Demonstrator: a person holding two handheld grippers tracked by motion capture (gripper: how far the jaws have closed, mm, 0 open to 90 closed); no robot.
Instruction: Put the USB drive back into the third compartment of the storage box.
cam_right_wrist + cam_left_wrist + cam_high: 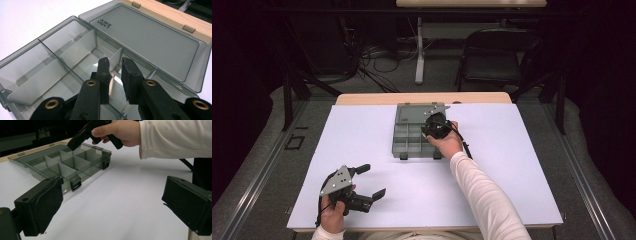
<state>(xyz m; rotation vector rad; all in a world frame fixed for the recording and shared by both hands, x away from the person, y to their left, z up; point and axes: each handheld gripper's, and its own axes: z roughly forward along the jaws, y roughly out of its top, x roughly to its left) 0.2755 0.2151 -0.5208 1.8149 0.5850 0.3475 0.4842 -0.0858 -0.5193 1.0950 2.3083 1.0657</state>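
Note:
A smoky grey compartment box (408, 140) lies open at the middle back of the white sheet, its lid (412, 113) folded flat toward the far edge. Thin dividers (78, 48) split it into several empty cells. My right gripper (432, 128) hangs over the box's right side. In the right gripper view its jaws (115, 61) stand a narrow gap apart just above a short divider (116, 58), holding nothing. My left gripper (371, 180) rests near the front left, open wide and empty (112, 205). It looks toward the box (62, 162) and the right gripper (80, 137).
The white sheet (512, 165) covers most of the wooden table (362, 98). Past the far edge stand a black folding chair (492, 60) and a table leg (419, 50), with cables on the floor. The lid carries two latches (188, 28) at its far rim.

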